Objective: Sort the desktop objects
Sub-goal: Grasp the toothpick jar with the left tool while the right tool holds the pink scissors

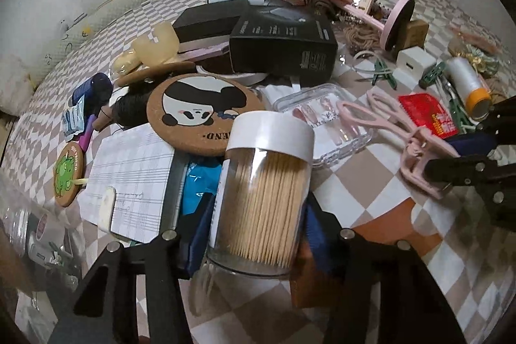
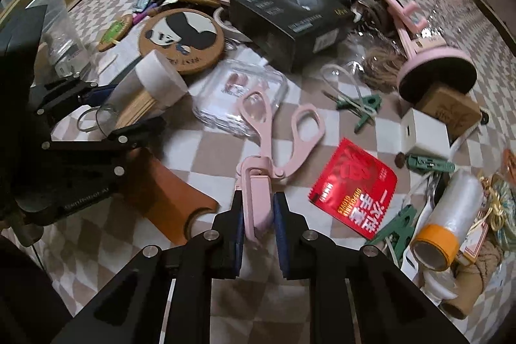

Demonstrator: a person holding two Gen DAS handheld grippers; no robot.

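My left gripper (image 1: 258, 234) is shut on a clear toothpick jar (image 1: 264, 192) with a white lid and holds it tilted above the checkered cloth; it also shows in the right wrist view (image 2: 145, 92). My right gripper (image 2: 258, 215) is shut on the sheathed blade end of pink scissors (image 2: 277, 134), whose handles point away from me. The scissors also show in the left wrist view (image 1: 387, 124), at the right, with the right gripper (image 1: 451, 170) on them.
Around lie a panda cork coaster (image 1: 196, 112), a black box (image 1: 283, 44), a clear plastic case (image 2: 238, 92), a red packet (image 2: 354, 189), a tape roll (image 2: 448, 221), green clips (image 2: 364, 108), a white cube (image 2: 425, 131), a pink stand (image 2: 432, 66) and a brown leather piece (image 2: 167, 199).
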